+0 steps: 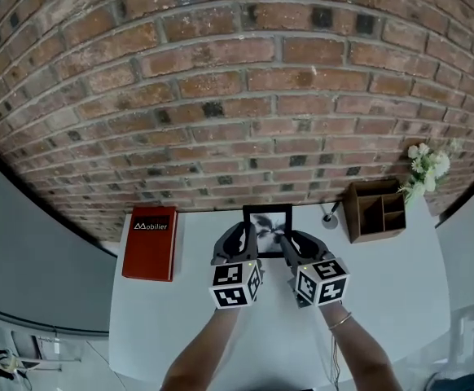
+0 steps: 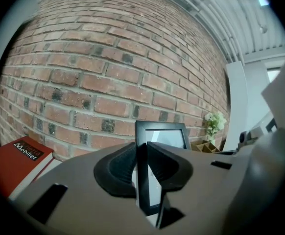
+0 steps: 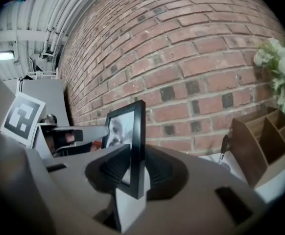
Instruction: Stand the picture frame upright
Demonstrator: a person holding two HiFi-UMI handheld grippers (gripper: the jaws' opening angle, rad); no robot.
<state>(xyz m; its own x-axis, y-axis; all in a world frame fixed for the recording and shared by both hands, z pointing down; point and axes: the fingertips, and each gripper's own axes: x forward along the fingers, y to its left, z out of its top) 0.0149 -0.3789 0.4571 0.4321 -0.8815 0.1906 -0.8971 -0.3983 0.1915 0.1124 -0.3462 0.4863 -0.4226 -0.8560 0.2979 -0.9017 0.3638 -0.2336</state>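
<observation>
Frame (image 1: 268,223) upright, edges clamped by left tool (image 1: 239,239), right tool (image 1: 296,247).

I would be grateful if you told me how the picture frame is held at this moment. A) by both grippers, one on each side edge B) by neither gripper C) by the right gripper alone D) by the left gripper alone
A: the left gripper has its jaws closed on one side edge of the picture frame, and the right gripper has its jaws closed on the opposite edge.
</observation>
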